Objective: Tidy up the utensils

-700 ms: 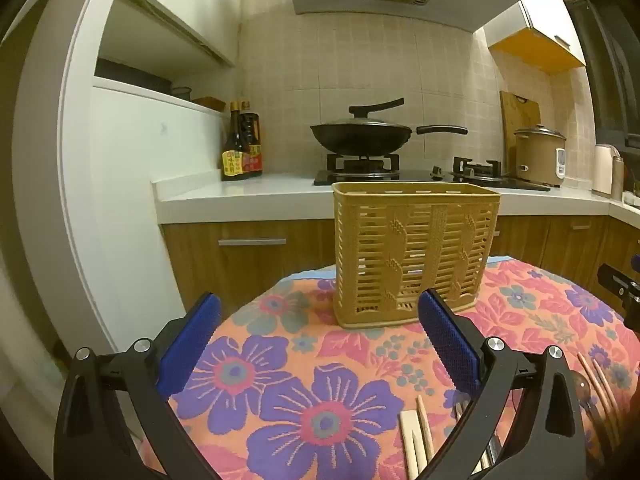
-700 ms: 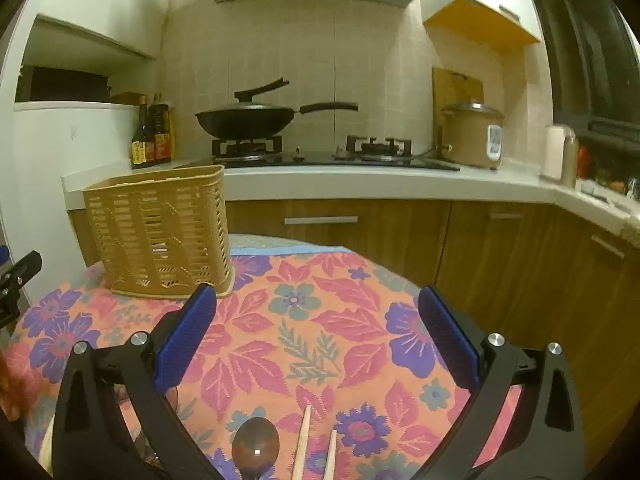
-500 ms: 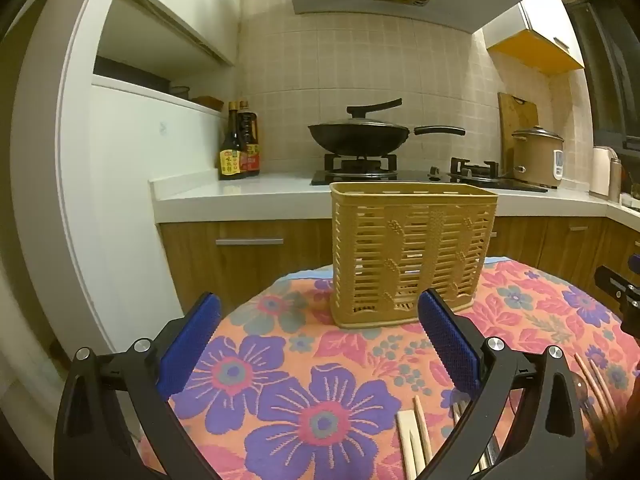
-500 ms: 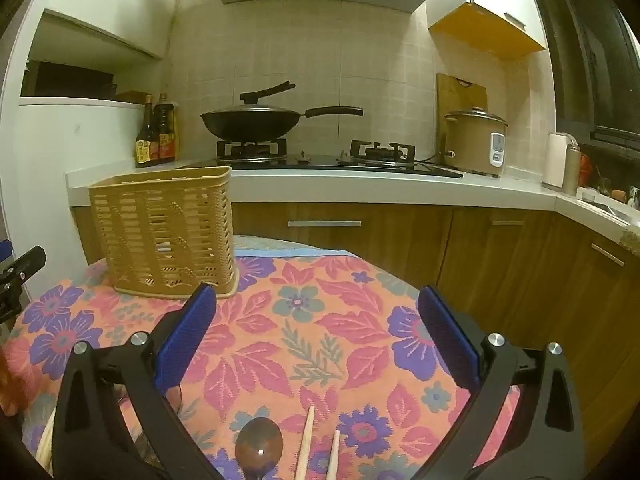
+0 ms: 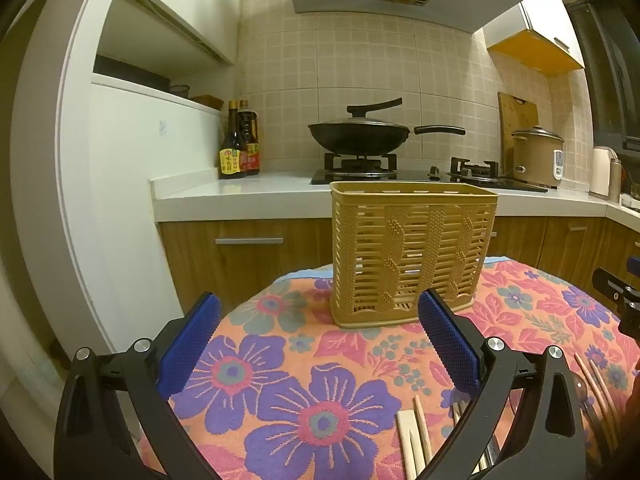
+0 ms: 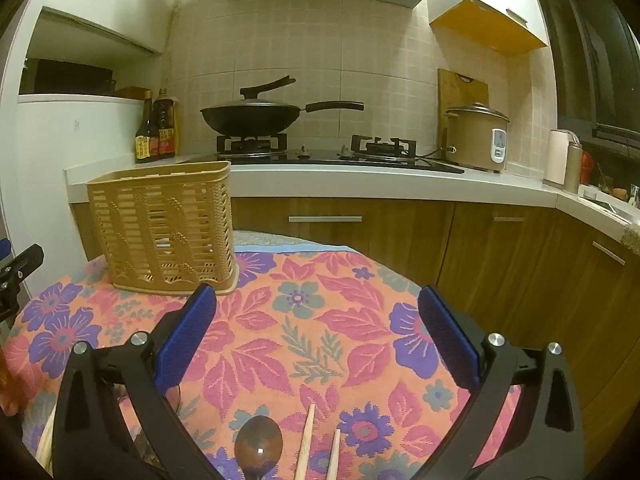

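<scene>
surface (image 5: 280, 360) is covered by a floral cloth; kitchen counter, stove and wok (image 5: 358, 140) are seen behind it, not involved.

utensil basket (image 5: 412, 252) is stood upright at the far side of the surface, dead ahead of the left claw, off to the left in the right wrist view (image 6: 164, 232). slats appear see-through; little or nothing can be made out inside, contents cannot be confirmed.

left claw (image 5: 320, 348) is held with pads wide apart, nothing between them, above the cloth and short of the basket. right claw (image 6: 316, 344) is likewise spread wide, nothing gripped, well to the right of the basket.

utensils are laid loose on the near edge of the surface, none touched yet:
- spoon (image 6: 259, 446), bowl toward the basket, seen low between the right claw's fingers.
- chopsticks (image 6: 306, 444) just beside the spoon on its right, tips pointed away.
- more chopsticks (image 5: 416, 436) low in the left view, partly hidden by the left claw's right finger; another pair (image 5: 592, 380) near the right edge.

step judged: start of task, pre-grasp, nothing picked up. next move judged: one claw to be tipped down onto a utensil, spoon or chopsticks most easily reached by the right. thin sticks lie flat on soft cloth, so pads must be brought low and closed square across the shaft, then the item carried over the basket rim and dropped in upright. compartment layout inside the basket cannot be told.
</scene>
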A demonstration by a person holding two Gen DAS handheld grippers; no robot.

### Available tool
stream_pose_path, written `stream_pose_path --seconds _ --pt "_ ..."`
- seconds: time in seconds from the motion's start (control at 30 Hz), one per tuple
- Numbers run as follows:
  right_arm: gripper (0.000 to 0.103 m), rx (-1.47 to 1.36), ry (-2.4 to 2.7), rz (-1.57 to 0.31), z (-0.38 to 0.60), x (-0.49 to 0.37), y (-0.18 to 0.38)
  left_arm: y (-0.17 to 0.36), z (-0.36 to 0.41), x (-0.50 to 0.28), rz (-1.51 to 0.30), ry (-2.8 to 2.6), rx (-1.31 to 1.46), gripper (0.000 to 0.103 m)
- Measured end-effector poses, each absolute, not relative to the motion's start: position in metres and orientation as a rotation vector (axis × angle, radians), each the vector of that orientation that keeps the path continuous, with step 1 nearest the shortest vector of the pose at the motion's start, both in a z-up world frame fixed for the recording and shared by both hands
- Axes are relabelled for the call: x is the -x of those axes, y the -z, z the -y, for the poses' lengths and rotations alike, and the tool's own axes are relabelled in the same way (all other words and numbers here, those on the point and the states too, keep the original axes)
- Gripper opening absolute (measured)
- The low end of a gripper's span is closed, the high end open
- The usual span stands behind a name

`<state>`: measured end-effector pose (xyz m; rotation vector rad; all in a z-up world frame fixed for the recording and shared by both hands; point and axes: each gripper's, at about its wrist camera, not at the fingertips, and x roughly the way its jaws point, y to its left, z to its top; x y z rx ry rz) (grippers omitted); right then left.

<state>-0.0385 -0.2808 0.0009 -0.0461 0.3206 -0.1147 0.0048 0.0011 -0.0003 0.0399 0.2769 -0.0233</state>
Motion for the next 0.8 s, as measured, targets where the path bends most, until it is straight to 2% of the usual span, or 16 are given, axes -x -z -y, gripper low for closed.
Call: stream_pose_path --seconds 0.8 --pt "0.096 0.040 0.109 -0.327 0.2806 0.0368 0.0000 -0.0005 -0.0018 -0.0019 -0.282 0.023 -0.040 0.096"
